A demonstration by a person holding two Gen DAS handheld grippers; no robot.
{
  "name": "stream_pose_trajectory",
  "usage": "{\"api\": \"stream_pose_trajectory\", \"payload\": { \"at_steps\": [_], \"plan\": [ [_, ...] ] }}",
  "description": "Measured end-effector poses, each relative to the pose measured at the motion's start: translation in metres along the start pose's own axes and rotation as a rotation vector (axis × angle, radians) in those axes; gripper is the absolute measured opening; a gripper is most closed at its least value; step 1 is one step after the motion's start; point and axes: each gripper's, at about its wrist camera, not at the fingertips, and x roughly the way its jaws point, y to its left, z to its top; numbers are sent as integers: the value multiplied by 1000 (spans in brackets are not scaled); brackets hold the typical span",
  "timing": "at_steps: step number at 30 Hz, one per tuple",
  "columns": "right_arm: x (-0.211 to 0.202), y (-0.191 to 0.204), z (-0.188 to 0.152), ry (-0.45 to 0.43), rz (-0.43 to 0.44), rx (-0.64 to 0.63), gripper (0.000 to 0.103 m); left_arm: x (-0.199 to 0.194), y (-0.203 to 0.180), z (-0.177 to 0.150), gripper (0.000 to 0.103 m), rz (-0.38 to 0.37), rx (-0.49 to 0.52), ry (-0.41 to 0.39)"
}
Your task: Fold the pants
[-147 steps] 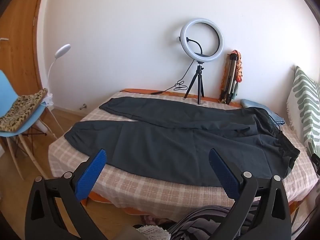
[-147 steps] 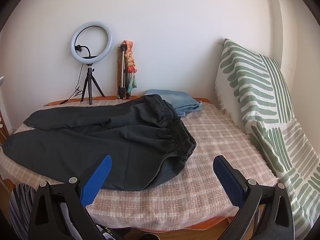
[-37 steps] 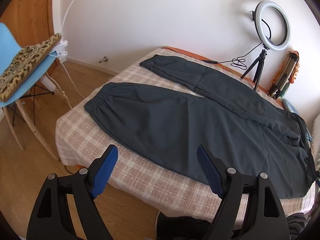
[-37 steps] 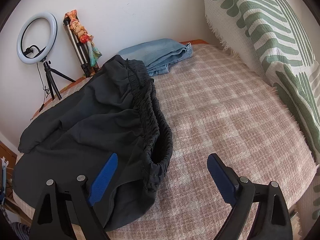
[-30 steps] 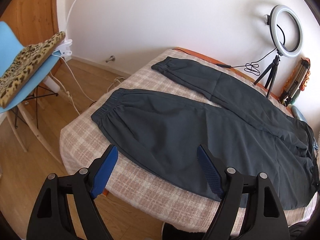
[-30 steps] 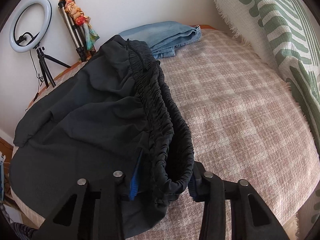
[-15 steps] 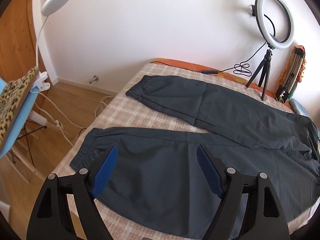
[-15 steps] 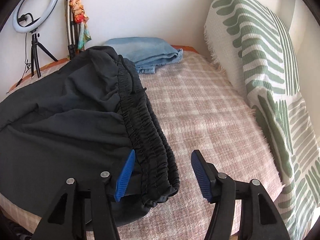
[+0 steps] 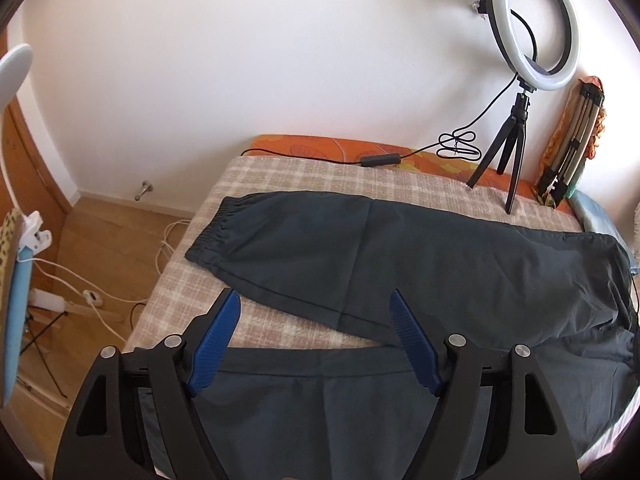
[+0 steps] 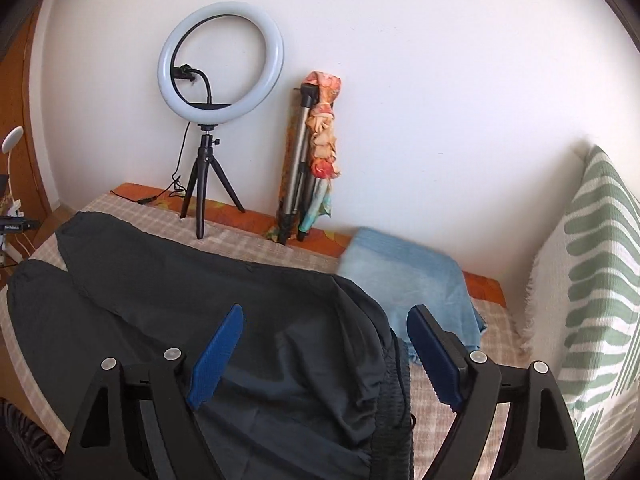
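Observation:
Dark grey pants (image 9: 400, 252) lie spread flat on the checked bed cover (image 9: 280, 176), legs to the left, elastic waistband (image 10: 394, 412) to the right. My left gripper (image 9: 314, 340) is open and empty, above the near leg (image 9: 320, 400) with the far leg's cuff (image 9: 216, 228) ahead of it. My right gripper (image 10: 326, 354) is open and empty, above the waist end of the pants (image 10: 240, 320), the waistband between its fingers.
A ring light on a small tripod (image 9: 528, 60) and a folded tripod (image 9: 572, 144) stand at the bed's far edge by the wall. Folded blue jeans (image 10: 412, 280) lie beyond the waistband. A green striped pillow (image 10: 592, 280) stands at the right. Cables lie on the floor (image 9: 100, 292).
Both grippers moved forward over the pants. The right gripper, which had closed on the waistband a second ago, has let go and opened wide, now further in over the waist.

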Motion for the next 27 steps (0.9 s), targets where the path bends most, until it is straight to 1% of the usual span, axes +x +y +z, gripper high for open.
{"api": "stream_pose_trajectory", "payload": {
  "at_steps": [3, 5, 7, 9, 12, 14, 17, 18, 21, 23, 25, 27],
  "plan": [
    [26, 16, 30, 3, 51, -37, 86, 11, -2, 15, 77, -19, -6, 14],
    [45, 25, 47, 17, 110, -42, 86, 19, -3, 24, 77, -13, 0, 15],
    [66, 35, 63, 32, 163, -50, 86, 29, -3, 35, 77, -25, -12, 31],
    [88, 49, 74, 49, 212, -70, 86, 39, 0, 44, 77, -38, -26, 44],
    [123, 74, 83, 91, 259, -129, 86, 56, 2, 60, 77, -29, -25, 59],
    [148, 96, 82, 120, 282, -184, 86, 71, 8, 70, 77, -32, -46, 81],
    [189, 129, 75, 174, 339, -271, 86, 96, 22, 81, 77, -57, -123, 126],
    [203, 142, 71, 194, 346, -306, 85, 105, 27, 84, 77, -55, -148, 140],
    [242, 172, 58, 249, 344, -419, 85, 133, 37, 93, 77, -15, -184, 183],
    [264, 186, 50, 287, 346, -488, 85, 155, 46, 96, 77, -15, -214, 243],
    [280, 196, 44, 316, 350, -523, 85, 175, 56, 96, 77, 26, -243, 286],
    [294, 198, 43, 333, 357, -531, 86, 189, 68, 96, 77, 56, -279, 298]
  ]
}}
